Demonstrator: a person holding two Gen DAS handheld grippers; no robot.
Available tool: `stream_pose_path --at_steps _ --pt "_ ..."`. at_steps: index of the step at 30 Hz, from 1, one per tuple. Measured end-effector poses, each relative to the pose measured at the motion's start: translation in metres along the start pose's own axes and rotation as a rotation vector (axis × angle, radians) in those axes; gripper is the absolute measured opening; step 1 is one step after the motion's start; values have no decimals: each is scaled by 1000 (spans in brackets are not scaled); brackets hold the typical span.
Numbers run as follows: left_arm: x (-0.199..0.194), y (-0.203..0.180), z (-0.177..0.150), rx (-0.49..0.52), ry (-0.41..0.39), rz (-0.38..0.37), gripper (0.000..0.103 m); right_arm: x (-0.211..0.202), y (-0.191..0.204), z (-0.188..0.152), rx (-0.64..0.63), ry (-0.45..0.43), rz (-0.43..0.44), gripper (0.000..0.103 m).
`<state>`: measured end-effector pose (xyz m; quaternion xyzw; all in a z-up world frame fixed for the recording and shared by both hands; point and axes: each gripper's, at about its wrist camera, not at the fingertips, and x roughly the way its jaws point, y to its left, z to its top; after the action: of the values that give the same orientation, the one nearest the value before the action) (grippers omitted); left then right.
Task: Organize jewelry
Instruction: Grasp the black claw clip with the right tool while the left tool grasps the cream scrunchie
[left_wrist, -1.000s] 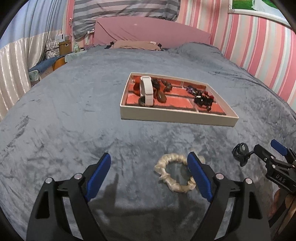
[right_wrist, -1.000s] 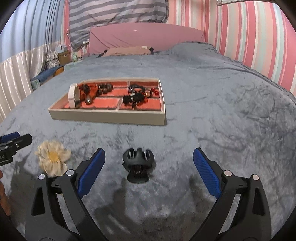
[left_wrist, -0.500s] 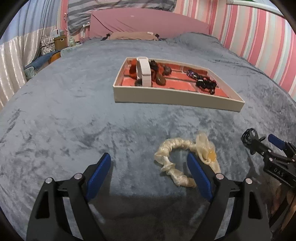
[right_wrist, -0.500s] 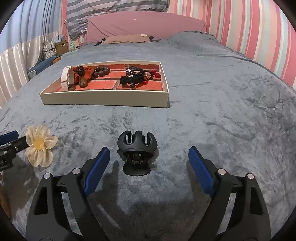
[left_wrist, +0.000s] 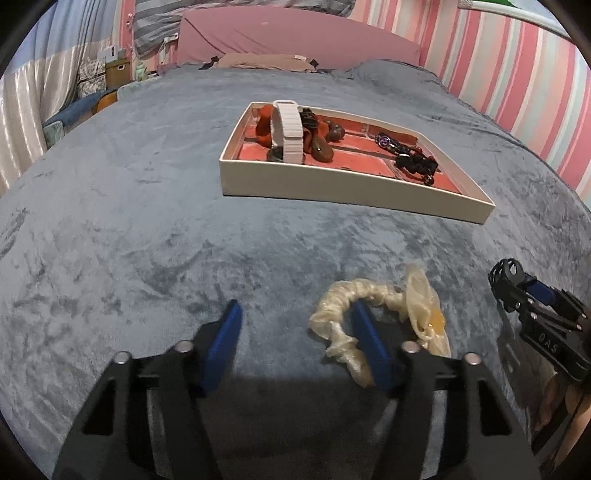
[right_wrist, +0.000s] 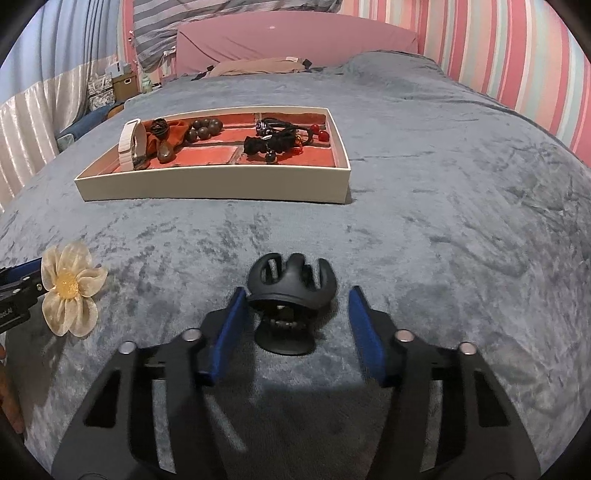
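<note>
Since both jaws are closing, we'd centre the right gripper (right_wrist: 295, 325) on the black claw clip (right_wrist: 290, 295) between its unpressed pads; the left gripper (left_wrist: 295, 343) only hooks the cream scrunchie (left_wrist: 354, 317) on the bed, tray (left_wrist: 332, 188) beyond.

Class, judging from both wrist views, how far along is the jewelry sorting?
Done: several pieces lie in the tray. In hand: the left tool is closing around the cream scrunchie, the right tool around the black claw clip. Left: lifting both into the tray.
</note>
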<state>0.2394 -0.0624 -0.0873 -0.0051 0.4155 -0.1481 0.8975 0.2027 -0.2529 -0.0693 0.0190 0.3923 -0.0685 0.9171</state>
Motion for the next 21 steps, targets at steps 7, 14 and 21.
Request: stream_pose_path --at_steps 7,14,21 --pt "-5 -5 0 23 -9 -8 26 0 0 1 0 1 6 48" --pt "-10 -13 -1 62 -19 -4 15 -2 -2 1 8 -11 8 48" --pt "-19 -19 0 93 -54 27 13 -7 -3 2 16 -27 8 48"
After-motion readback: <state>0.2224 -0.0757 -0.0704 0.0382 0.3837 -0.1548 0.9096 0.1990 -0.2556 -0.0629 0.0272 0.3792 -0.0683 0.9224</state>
